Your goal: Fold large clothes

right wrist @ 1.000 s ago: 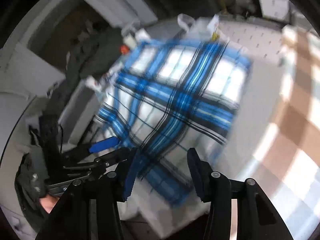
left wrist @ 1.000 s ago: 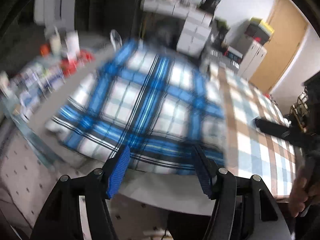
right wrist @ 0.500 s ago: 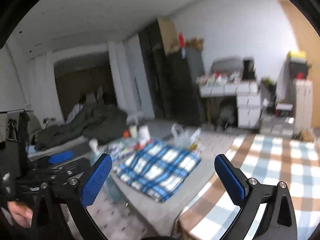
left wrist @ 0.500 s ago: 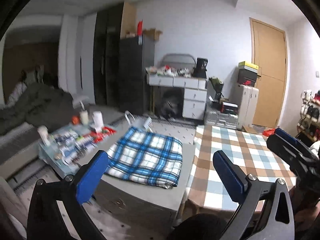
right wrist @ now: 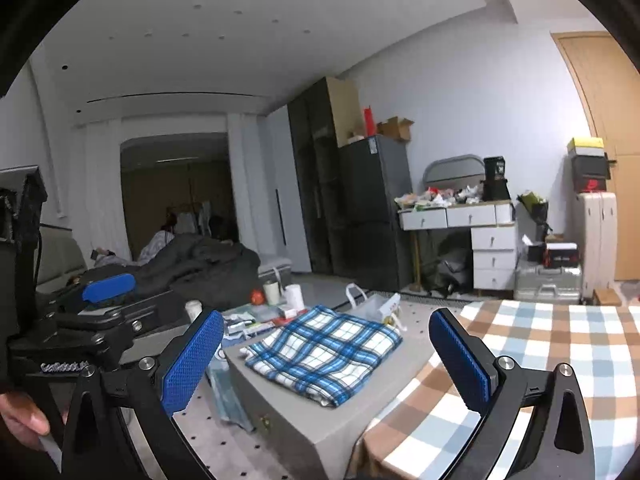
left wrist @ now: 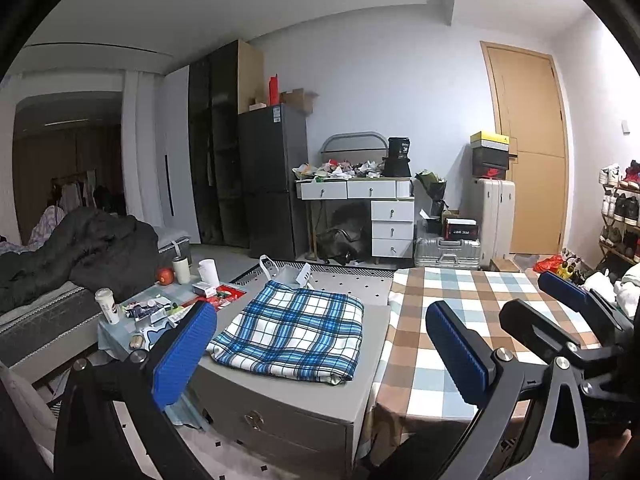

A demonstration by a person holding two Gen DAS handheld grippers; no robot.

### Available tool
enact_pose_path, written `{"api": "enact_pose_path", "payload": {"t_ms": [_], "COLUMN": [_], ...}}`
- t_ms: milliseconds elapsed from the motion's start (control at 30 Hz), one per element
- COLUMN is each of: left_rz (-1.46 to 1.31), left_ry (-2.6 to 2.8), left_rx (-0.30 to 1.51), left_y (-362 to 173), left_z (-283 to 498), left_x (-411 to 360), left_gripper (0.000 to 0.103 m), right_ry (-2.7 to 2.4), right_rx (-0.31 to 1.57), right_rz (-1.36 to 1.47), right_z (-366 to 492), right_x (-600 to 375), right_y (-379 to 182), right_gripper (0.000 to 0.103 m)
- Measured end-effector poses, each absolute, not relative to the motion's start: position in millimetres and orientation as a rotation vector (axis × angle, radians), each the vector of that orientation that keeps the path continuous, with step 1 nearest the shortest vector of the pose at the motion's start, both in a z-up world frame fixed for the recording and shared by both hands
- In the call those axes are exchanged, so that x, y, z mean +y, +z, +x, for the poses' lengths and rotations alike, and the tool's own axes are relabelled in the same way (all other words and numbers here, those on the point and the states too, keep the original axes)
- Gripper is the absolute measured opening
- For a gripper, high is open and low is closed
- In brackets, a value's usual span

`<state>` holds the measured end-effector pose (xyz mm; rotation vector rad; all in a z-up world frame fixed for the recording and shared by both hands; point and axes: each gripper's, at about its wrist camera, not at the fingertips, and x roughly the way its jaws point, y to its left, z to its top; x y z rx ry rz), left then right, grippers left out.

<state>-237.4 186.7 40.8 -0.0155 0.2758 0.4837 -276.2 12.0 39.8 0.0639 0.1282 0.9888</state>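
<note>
My left gripper (left wrist: 320, 354) has its jaws spread wide, nothing between the blue pads (left wrist: 182, 354); it points slightly downward across the room. My right gripper (right wrist: 326, 360) likewise has its jaws fully apart and empty, held about level. The folded blue-and-white plaid garment (left wrist: 292, 330) lies flat on the grey storage chest (left wrist: 280, 408), well clear of both sets of fingers, a neat rectangle with its long folded edge toward me. From the right wrist view the same garment (right wrist: 324, 354) sits on the chest top (right wrist: 320, 436), near the far left end. To the right of the chest, touching its side, is a table with a brown, blue and white checked cloth (left wrist: 448, 320). On the left of the chest, a low glass table (left wrist: 120, 332) carries cups, packets and a red round object. A white basket (left wrist: 290, 274) sits just behind the garment. A person's hand (right wrist: 22, 416) grips the left tool's handle at the edge of the right wrist view.
</note>
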Motion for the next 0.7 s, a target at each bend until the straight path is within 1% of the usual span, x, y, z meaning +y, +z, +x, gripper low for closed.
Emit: {"api": "enact_pose_path", "payload": {"t_ms": [433, 700], "left_rz": [-0.079, -0.065], "left_ry": [0.469, 0.484], "left_rx": [0.327, 0.331], "left_y": [25, 27], "left_z": [-228, -231], "left_x": [196, 192], "left_gripper": [0.102, 0.102], "right_ry": [1.006, 1.008], "right_rx": [0.173, 0.189], "right_rz": [0.09, 0.091], "right_z": [-271, -271], "right_x": [19, 19], "right_y": [26, 23], "right_gripper": [0.103, 0.103]}}
